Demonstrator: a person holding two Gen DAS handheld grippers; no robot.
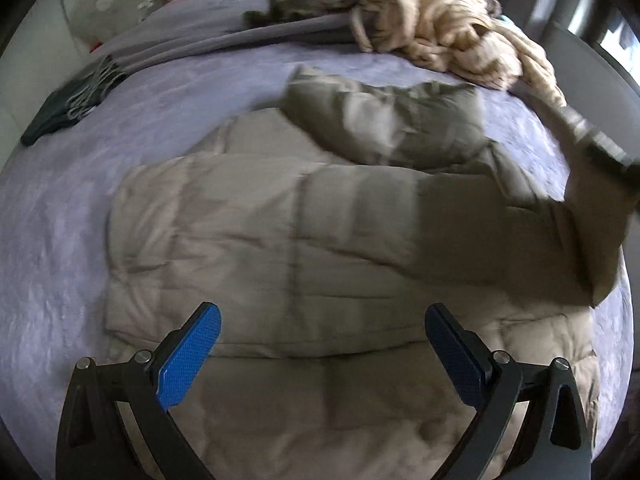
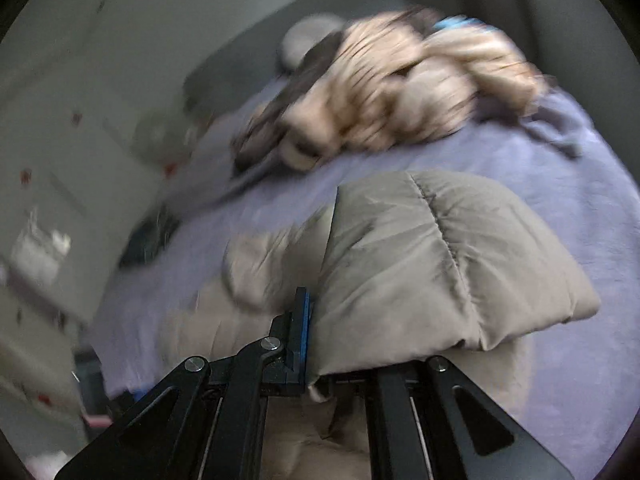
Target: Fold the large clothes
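Jaws of right gripper (image 2: 316, 300) clamp one quilted jacket (image 2: 420, 264) (left gripper (image 1: 322, 354) agape).

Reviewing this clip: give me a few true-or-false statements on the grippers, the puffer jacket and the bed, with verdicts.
1. The right gripper is shut on the beige puffer jacket. True.
2. The left gripper grips the jacket. False: its jaws stand open above it, holding nothing.
3. The jacket lies on a lavender bedspread. True.
4. The far end of the bed is bare. False: a heap of cream and brown fabric lies there.
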